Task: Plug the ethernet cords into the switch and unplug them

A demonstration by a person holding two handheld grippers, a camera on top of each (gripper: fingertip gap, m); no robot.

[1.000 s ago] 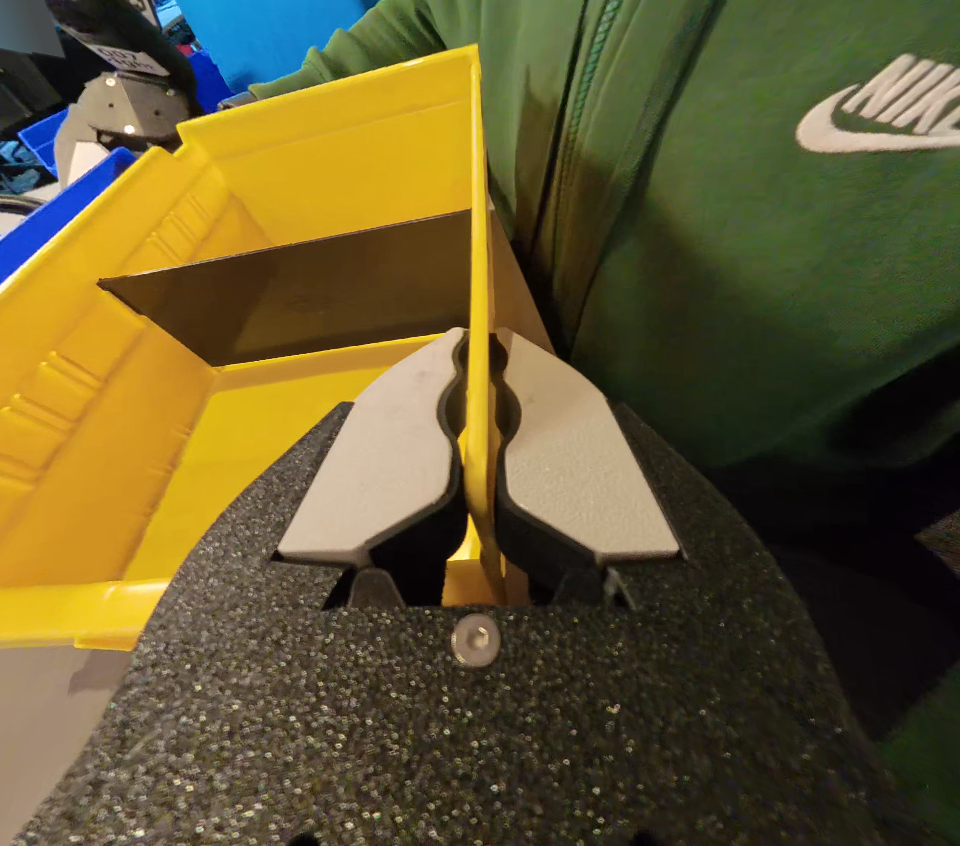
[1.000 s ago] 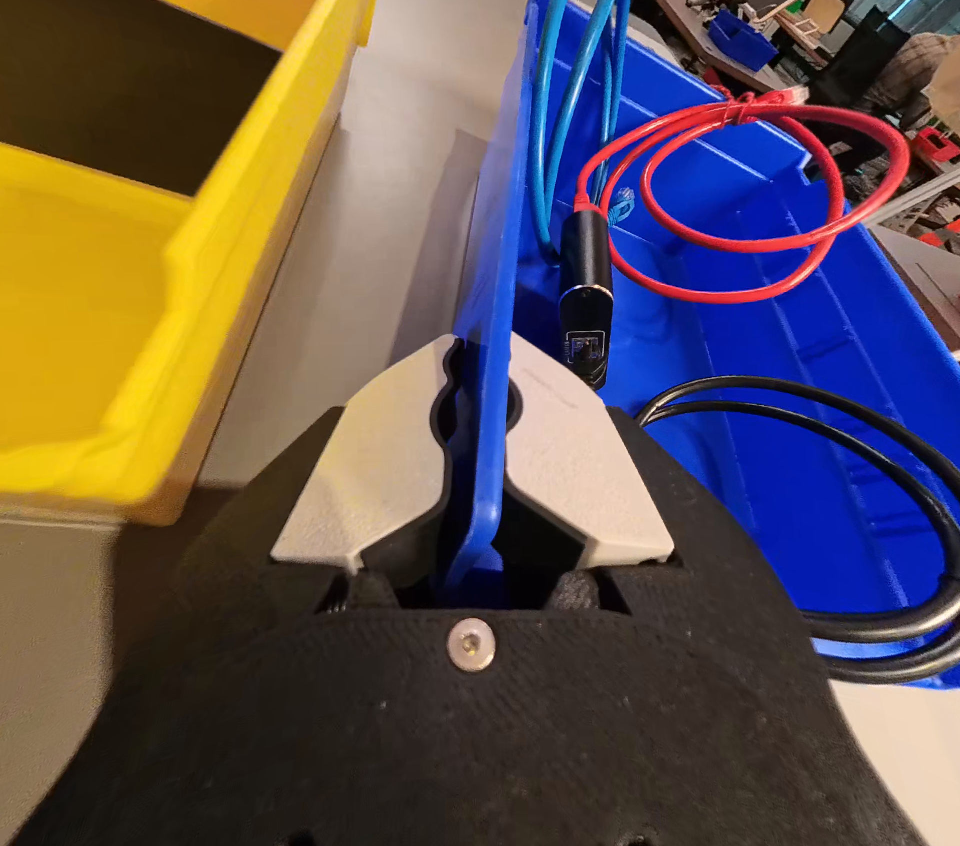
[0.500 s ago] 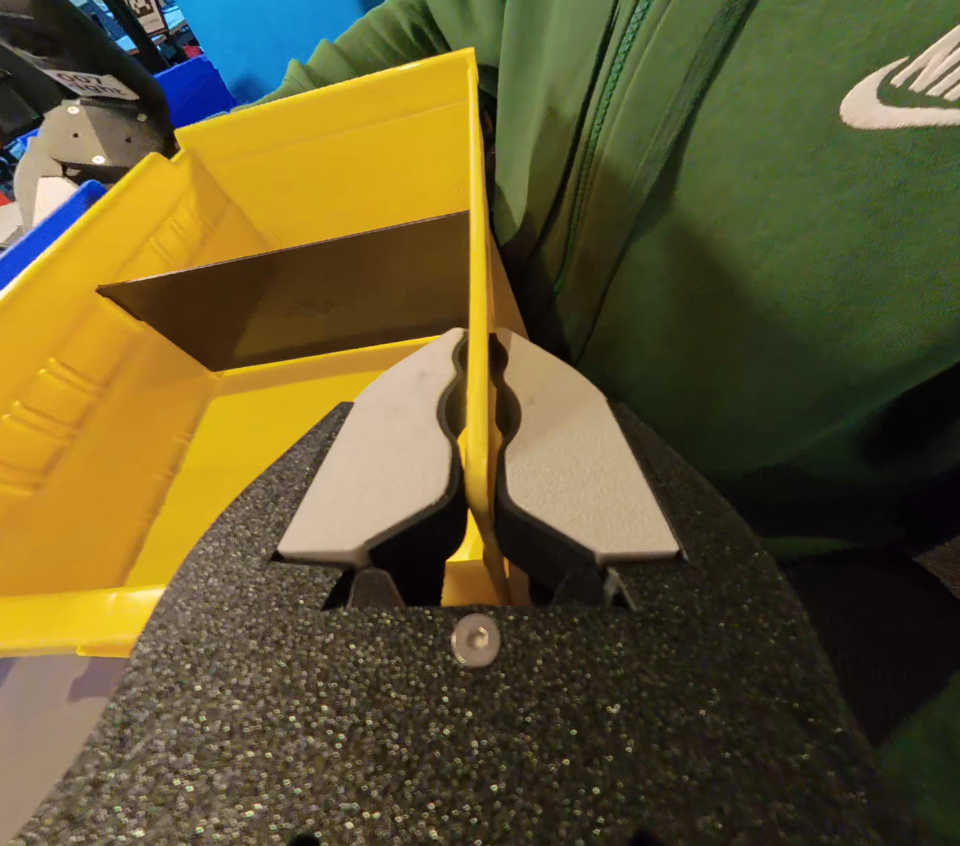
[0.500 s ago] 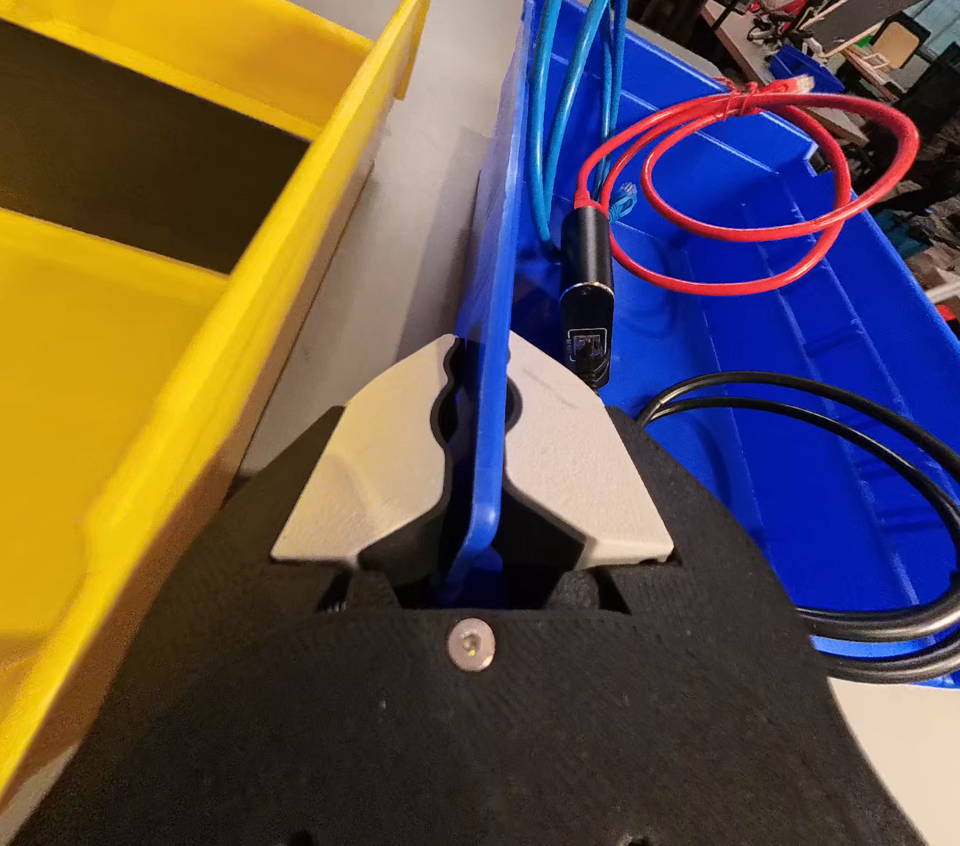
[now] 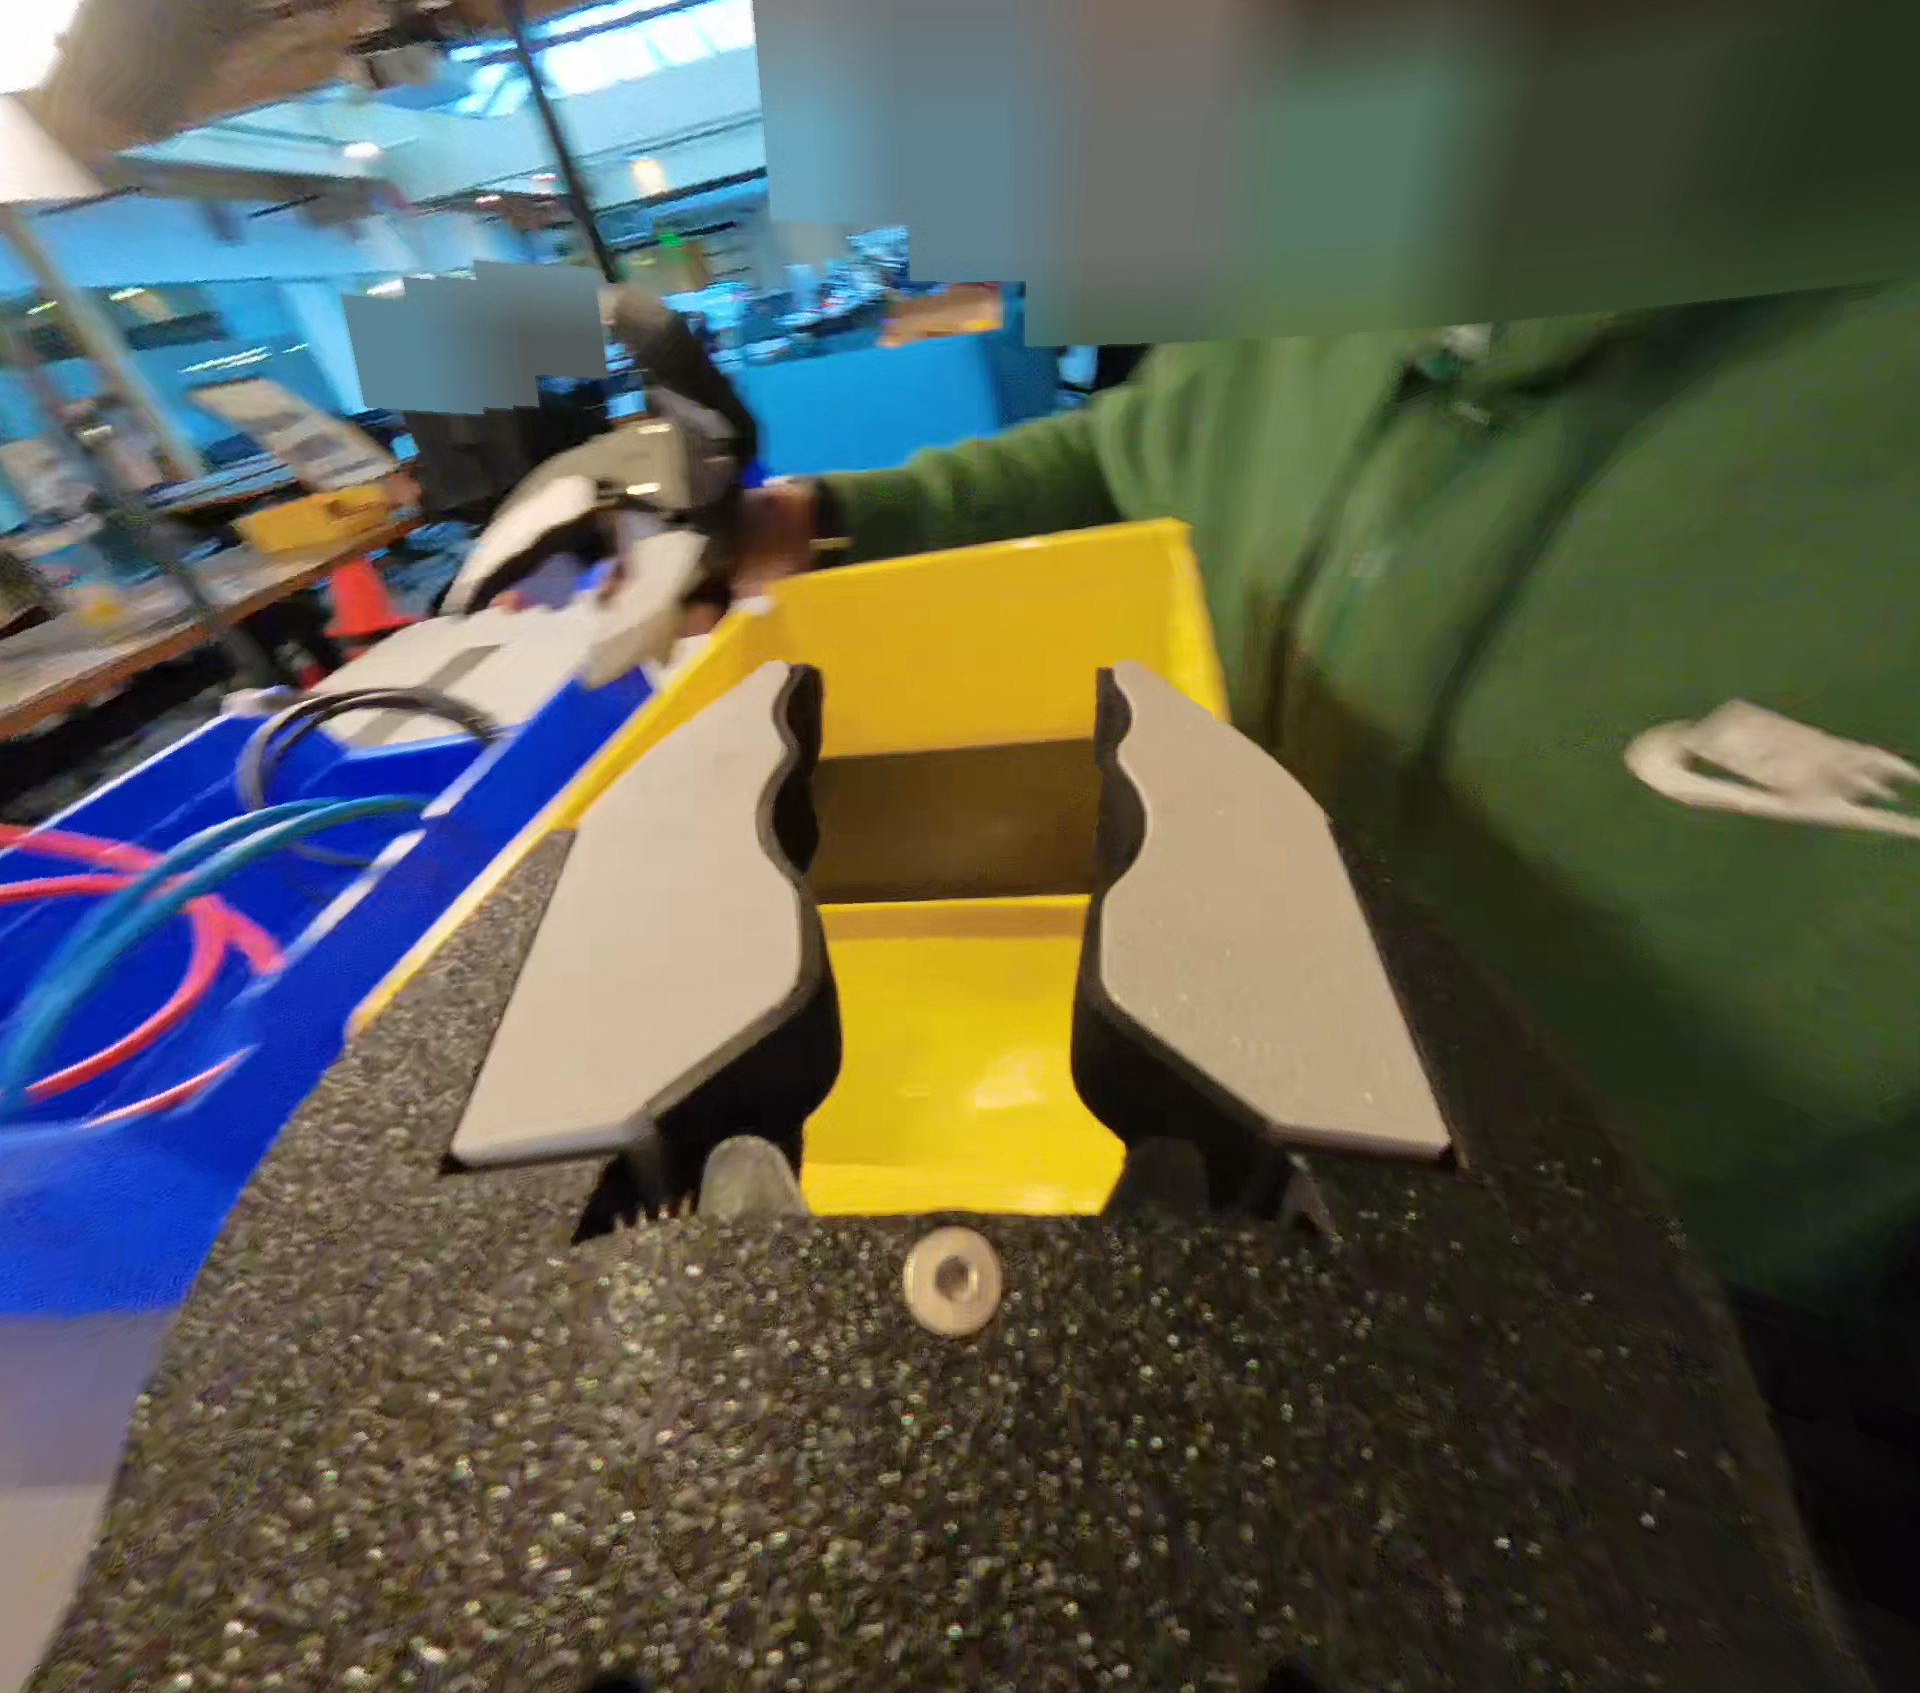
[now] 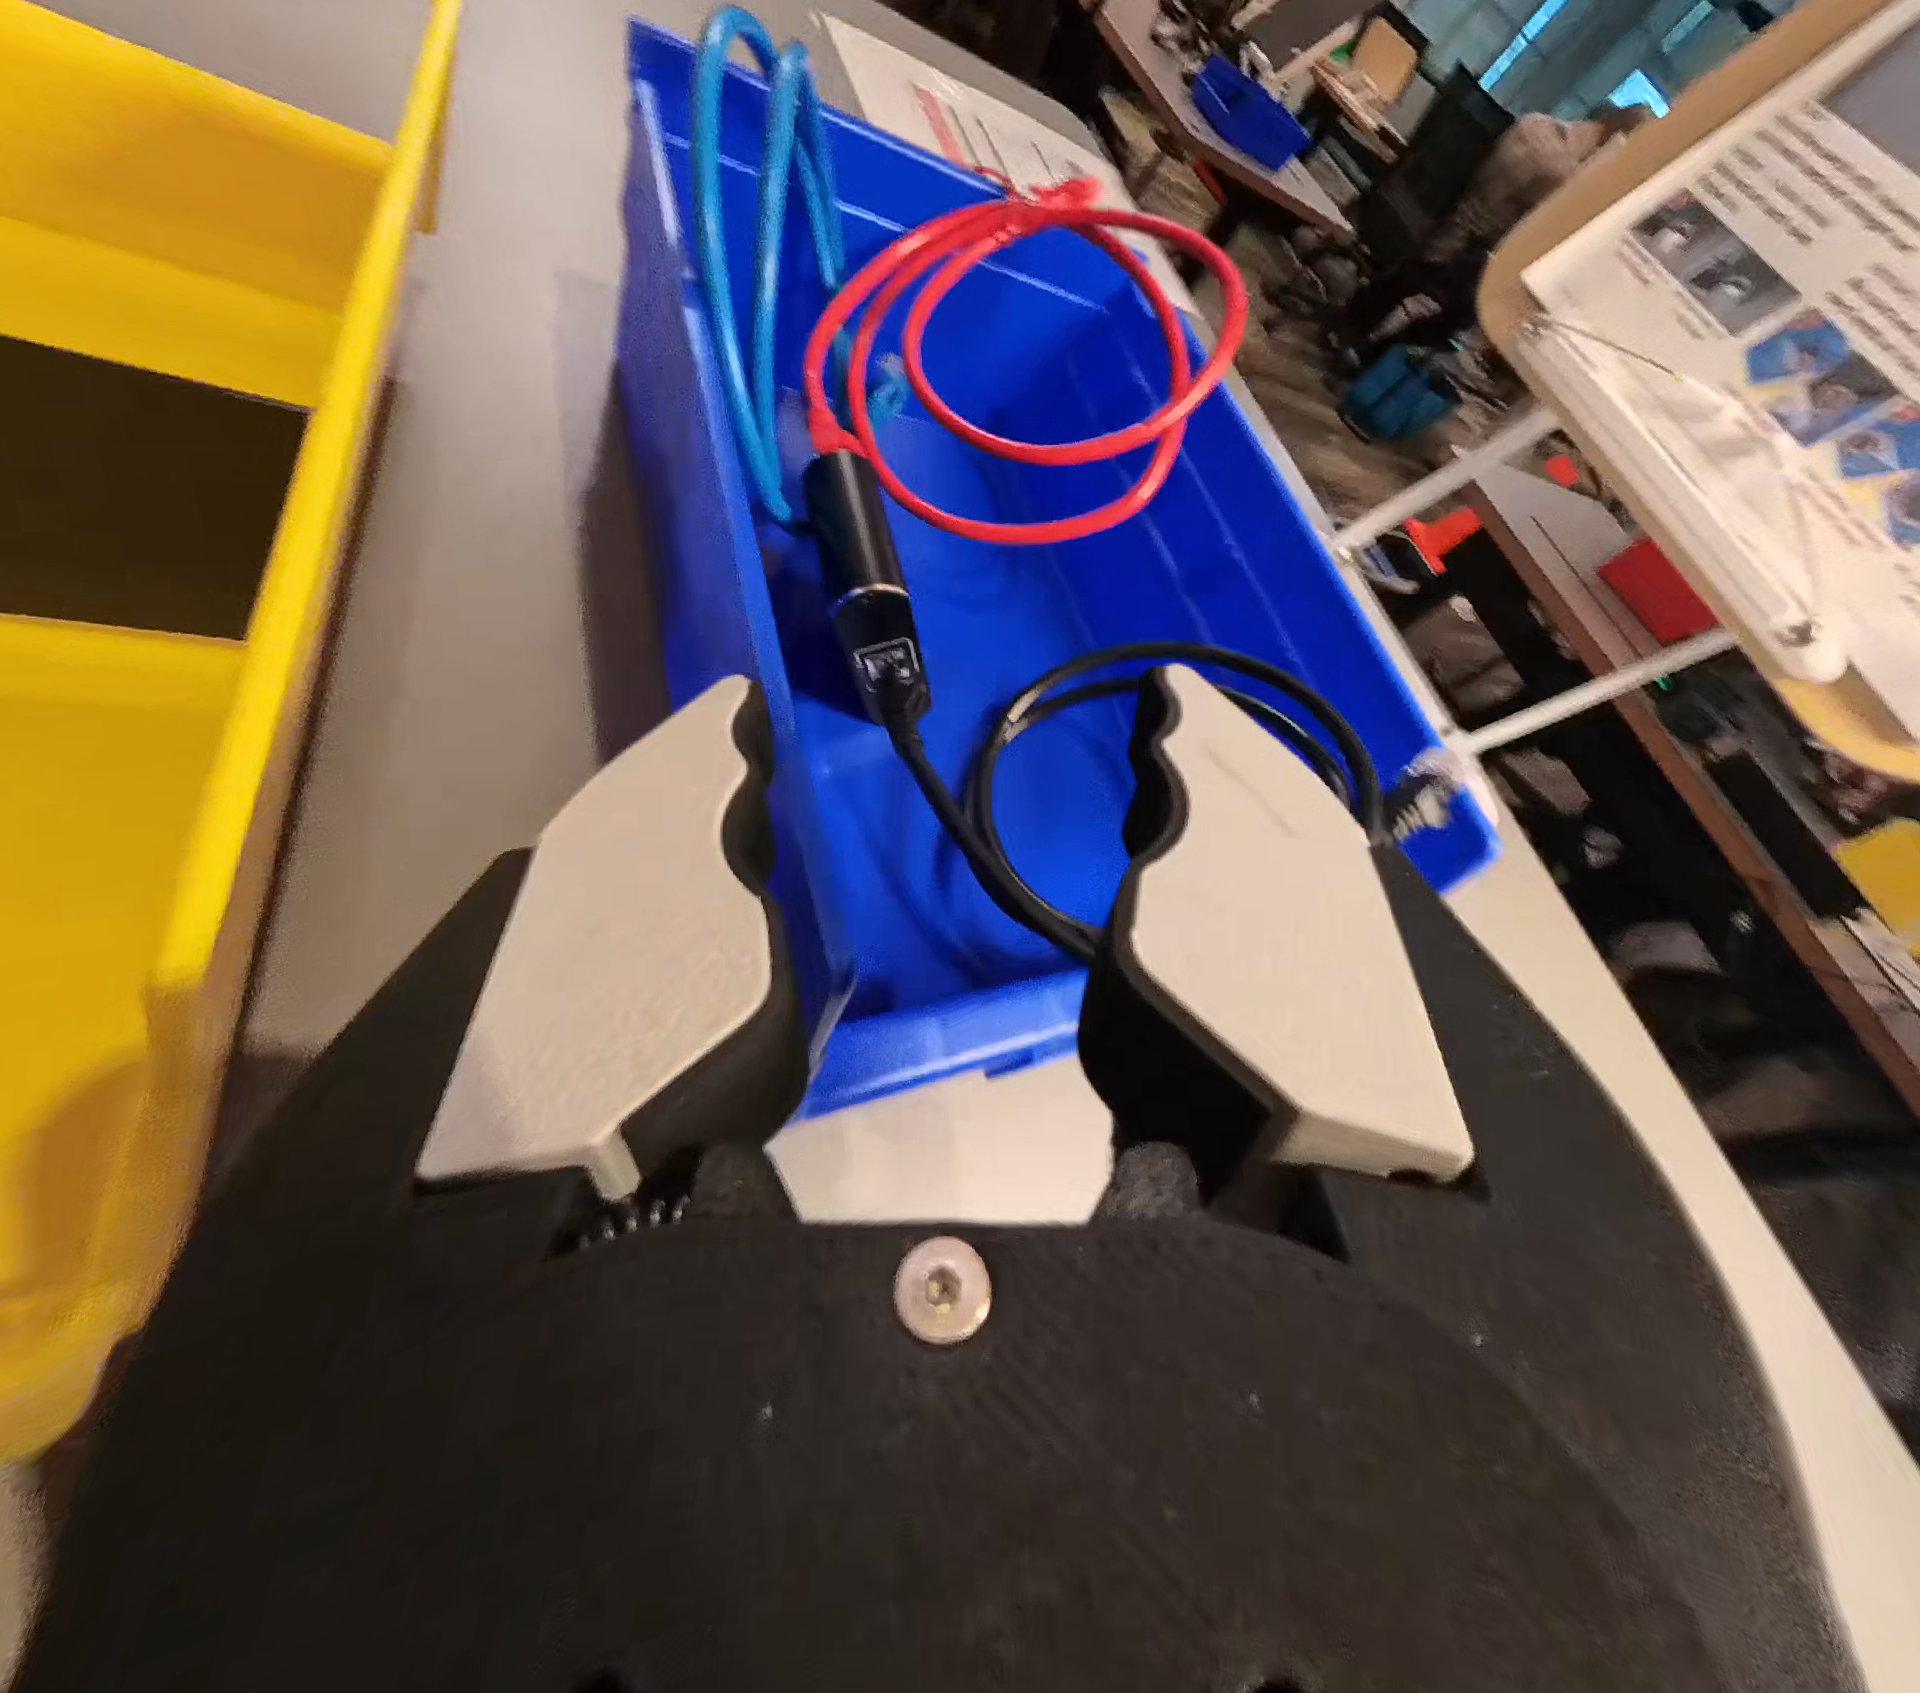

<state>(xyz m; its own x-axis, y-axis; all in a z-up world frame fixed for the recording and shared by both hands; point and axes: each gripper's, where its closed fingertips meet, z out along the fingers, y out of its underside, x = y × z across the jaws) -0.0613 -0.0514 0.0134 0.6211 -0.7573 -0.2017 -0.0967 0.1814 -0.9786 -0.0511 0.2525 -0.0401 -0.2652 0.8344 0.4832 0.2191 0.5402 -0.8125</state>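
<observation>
The blue bin (image 6: 1299, 573) on the grey table holds a blue ethernet cord (image 6: 769, 261), a red ethernet cord (image 6: 1039, 386), a small black switch (image 6: 873, 594) and its black cable (image 6: 1195, 687). The red and blue cords meet the switch's far end. My right gripper (image 6: 951, 698) is open and empty, above the bin's near end. My left gripper (image 5: 954, 687) is open and empty over the yellow bin (image 5: 987, 635). The left wrist view shows the blue bin (image 5: 468, 812), the cords (image 5: 197, 947) and the right gripper (image 5: 623, 573), all blurred.
The yellow bin (image 6: 353, 438) with a dark divider (image 6: 135, 490) stands left of the blue bin, with a strip of table (image 6: 488, 563) between them. A paper sheet (image 6: 966, 105) lies beyond the blue bin. A person in a green hoodie (image 5: 1558, 812) stands close behind the yellow bin. There is about 30 centimeters between the tips of the two grippers.
My left gripper let go of the yellow bin's wall and opened. My right gripper let go of the blue bin's wall and opened. Both pulled back and up.
</observation>
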